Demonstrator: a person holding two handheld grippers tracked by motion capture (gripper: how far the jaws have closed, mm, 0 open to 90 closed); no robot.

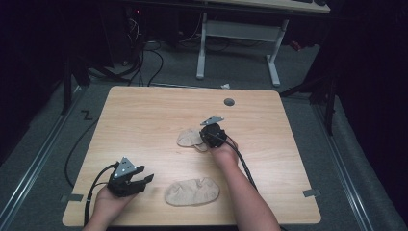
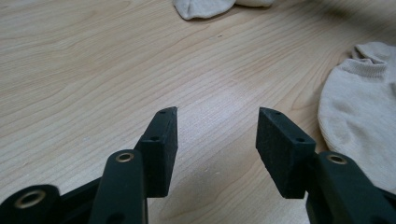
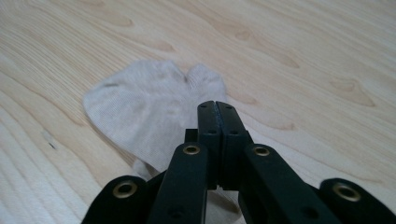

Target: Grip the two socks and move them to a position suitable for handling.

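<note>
Two beige ankle socks lie on the wooden table point(image 1: 139, 115). The far sock point(image 1: 188, 138) point(image 3: 140, 107) sits at mid-table, and my right gripper point(image 1: 203, 138) point(image 3: 217, 105) rests low over its right end with both jaws pressed together. No fabric shows between the pads. The near sock point(image 1: 191, 192) point(image 2: 359, 116) lies flat by the front edge. My left gripper point(image 1: 146, 180) point(image 2: 217, 121) stands open at the front left, pointing toward the near sock but apart from it, with bare wood between its jaws. In the left gripper view the far sock point(image 2: 201, 7) peeks in at the top.
A round grey cable hole point(image 1: 229, 102) sits near the table's back edge. Black cables trail from both grippers over the front edge. Behind the table stands a white desk frame point(image 1: 238, 33), with cables on the grey floor.
</note>
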